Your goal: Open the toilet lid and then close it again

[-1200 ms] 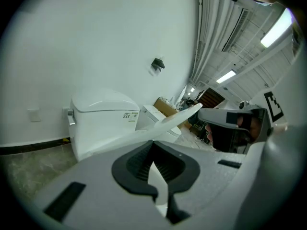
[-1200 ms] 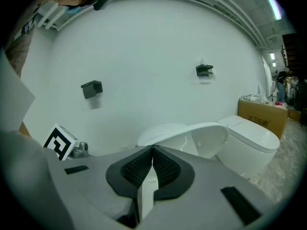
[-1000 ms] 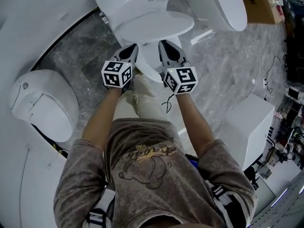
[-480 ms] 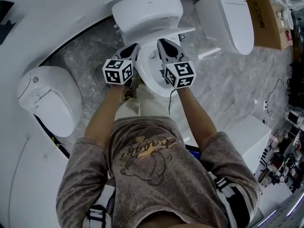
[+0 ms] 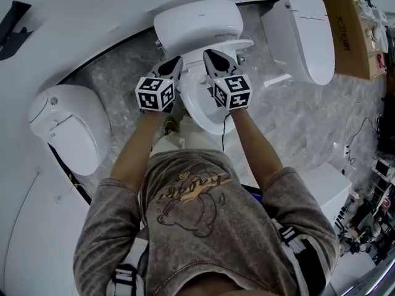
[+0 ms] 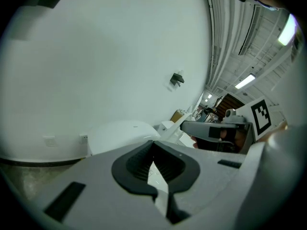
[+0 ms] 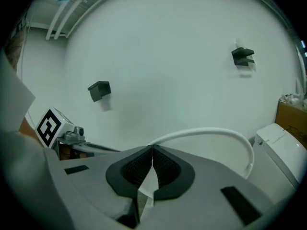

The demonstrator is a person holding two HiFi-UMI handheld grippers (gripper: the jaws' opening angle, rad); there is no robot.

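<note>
Hovering above the toilet (image 5: 207, 119) at upper centre of the head view, left gripper (image 5: 177, 61) and right gripper (image 5: 208, 54) both have jaws pressed together, empty. The toilet's long axis runs top to bottom, front toward the person. The toilet lid (image 7: 210, 129) rim arcs just beyond the right jaws.

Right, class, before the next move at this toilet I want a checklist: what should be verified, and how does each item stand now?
1. Is the toilet lid raised? Ok, it stands upright.
2. Are the left gripper jaws shut with nothing between them? Ok.
3. Are the right gripper jaws shut with nothing between them? Ok.
4. Is either gripper touching the lid? Cannot tell.
5. Are both grippers held above the bowl? Ok.
</note>
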